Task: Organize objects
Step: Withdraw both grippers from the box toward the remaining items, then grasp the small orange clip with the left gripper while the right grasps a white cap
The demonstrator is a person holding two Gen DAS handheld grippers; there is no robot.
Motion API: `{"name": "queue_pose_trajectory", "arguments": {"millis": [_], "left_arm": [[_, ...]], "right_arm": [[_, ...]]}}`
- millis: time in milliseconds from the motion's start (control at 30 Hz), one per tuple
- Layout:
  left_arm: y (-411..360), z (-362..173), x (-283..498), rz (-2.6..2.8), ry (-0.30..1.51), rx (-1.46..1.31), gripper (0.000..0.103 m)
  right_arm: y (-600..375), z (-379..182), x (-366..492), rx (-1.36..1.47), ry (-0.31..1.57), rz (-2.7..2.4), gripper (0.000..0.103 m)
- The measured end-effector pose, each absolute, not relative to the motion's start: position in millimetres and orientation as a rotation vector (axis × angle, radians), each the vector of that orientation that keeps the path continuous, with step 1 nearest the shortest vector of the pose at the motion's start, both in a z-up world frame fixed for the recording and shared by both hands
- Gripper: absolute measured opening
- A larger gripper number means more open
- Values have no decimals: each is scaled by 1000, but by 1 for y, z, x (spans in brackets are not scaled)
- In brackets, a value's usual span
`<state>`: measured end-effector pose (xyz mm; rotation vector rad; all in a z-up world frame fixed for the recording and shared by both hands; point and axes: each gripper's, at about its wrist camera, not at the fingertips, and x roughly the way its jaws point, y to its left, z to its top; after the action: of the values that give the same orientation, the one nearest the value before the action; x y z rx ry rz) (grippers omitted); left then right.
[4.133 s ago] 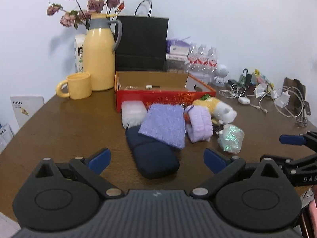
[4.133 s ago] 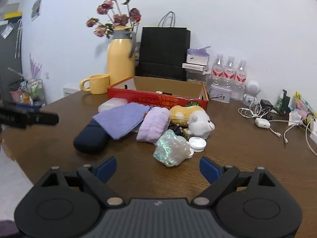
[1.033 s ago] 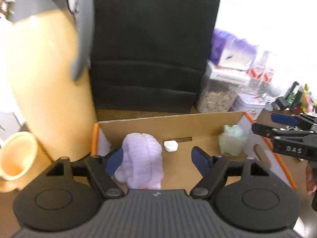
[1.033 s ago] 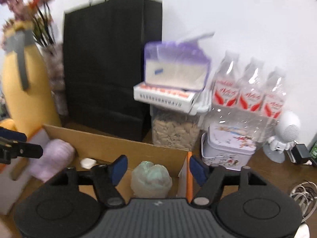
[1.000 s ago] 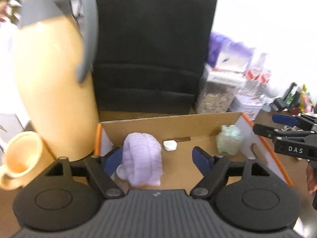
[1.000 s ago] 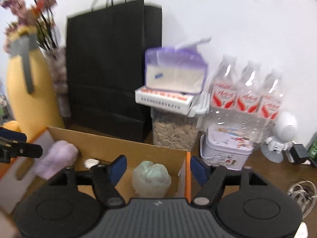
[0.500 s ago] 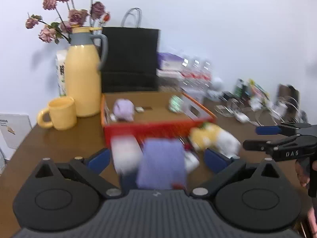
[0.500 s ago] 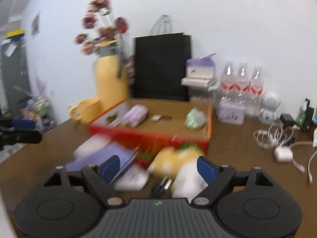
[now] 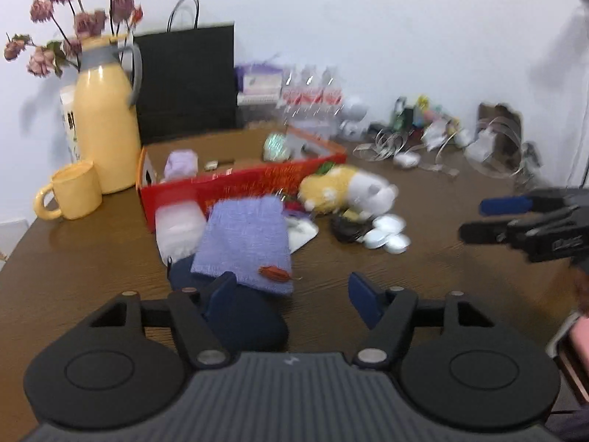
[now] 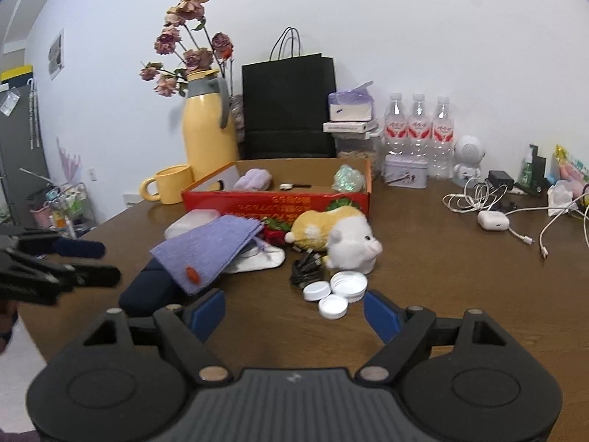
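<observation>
Your left gripper is spread wide and holds nothing. It hangs low over the brown table, right above the dark blue pouch. Your right gripper is spread wide too, and it is empty. It hangs over the near side of the table, just in front of three white bottle caps.

You can see a red box in the middle of the table. Inside it sit a soft purple roll on the left, a shiny green lump on the right, and a small white thing between them.

In front of the box is a little heap. A purple cloth lies on top of the dark blue pouch, and a small orange tab sits on the cloth. A see-through plastic box lies just behind the cloth. A yellow and white plush toy lies to the right of the cloth, touching the red box. A black cord bundle lies between the toy and the caps.

Behind the box stand a yellow jug with dry flowers, a yellow mug and a black paper bag. Three water bottles stand to the right.
</observation>
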<state>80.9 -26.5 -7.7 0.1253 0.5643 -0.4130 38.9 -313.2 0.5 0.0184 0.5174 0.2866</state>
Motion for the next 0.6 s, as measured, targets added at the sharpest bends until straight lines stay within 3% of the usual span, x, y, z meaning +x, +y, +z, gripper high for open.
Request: {"name": "queue_pose_trajectory", "arguments": {"millis": [33,67,367,433,533,600], "left_arm": [[-34,-15,92,-376,597,134,55],[-39,-20,99,-361,609,137,51],[-74,-46,142,-304,608,198,49],[-73,-52,150,-303,646,170,31],[-72,-62,157,-297,693,143,19],[-71,-66,157,-293,692,141,17]], "right_arm": [[-312,-3,43,17,520,281,76],[-311,-6,48,13,528,275,73],[-299,-50,104,-8,633,234,58],[-298,-58,114,-15,651,224,53],[-294,-66,127,-32,663,219,46],[-292,-70,133,-45,667,207,44]]}}
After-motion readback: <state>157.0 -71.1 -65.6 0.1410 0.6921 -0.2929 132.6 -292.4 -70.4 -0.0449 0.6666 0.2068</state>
